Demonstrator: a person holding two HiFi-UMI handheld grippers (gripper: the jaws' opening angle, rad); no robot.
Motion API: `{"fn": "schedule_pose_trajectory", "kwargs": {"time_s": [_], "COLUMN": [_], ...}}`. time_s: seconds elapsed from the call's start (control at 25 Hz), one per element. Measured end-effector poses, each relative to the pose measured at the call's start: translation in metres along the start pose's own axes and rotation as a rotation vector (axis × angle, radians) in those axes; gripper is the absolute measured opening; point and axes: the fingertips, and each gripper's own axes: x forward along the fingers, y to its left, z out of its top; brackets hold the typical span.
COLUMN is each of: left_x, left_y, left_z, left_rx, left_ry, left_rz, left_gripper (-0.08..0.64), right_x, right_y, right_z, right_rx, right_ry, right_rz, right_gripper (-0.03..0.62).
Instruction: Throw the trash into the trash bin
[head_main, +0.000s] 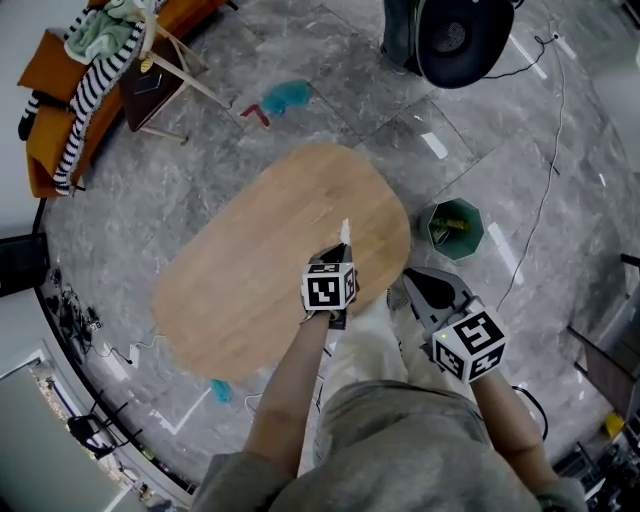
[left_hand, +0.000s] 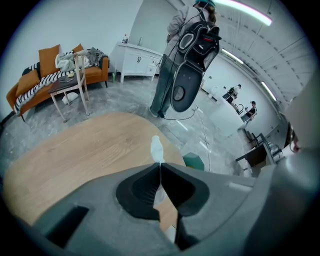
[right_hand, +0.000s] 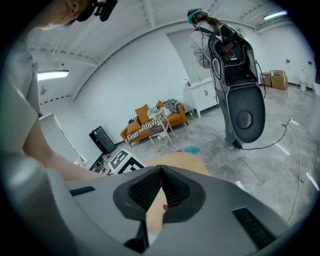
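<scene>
The oval wooden desk (head_main: 260, 250) fills the space ahead of and to the left of both hand-held grippers, and its top is bare. Beyond its far end a second person (left_hand: 172, 75) stands with a large black unit on the back. An orange sofa (left_hand: 35, 82) lies well off to the left.

The green trash bin (head_main: 455, 228) stands on the floor just past the desk's rounded right end. That puts it to the right of and a little ahead of the left hand-held gripper (head_main: 338, 258), and lower than it.

The left hand-held gripper is pinched on the trash (head_main: 345, 233), a thin white strip. The strip's long axis runs along the gripper's own pointing line, and its free end sticks out past the tips above the desk.

The right hand-held gripper (head_main: 420, 288) hangs nearer the bin, just short of it, with its jaws together on nothing.

The carry likely has to go rightward over the desk edge, then down. The right hand-held gripper sits close beside that path, and a cable (head_main: 545, 190) trails on the floor beyond the bin.
</scene>
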Motion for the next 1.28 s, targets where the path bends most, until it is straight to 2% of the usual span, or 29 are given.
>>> {"fn": "schedule_pose_trajectory", "kwargs": {"time_s": [0.4, 1.28], "left_x": [-0.026, -0.068], "left_y": [-0.026, -0.109], "left_z": [0.007, 0.029], "left_rx": [-0.002, 0.104], "left_ry": [-0.005, -0.043], "left_rz": [-0.016, -0.067], "left_gripper": [0.021, 0.021], "right_x": [-0.027, -0.097], "right_y": [0.000, -0.012], "right_z": [0.011, 0.024], "right_rx": [-0.021, -0.059], "right_ry": [-0.040, -0.117], "right_rz": [-0.018, -0.049], "right_gripper": [0.009, 0.008]}}
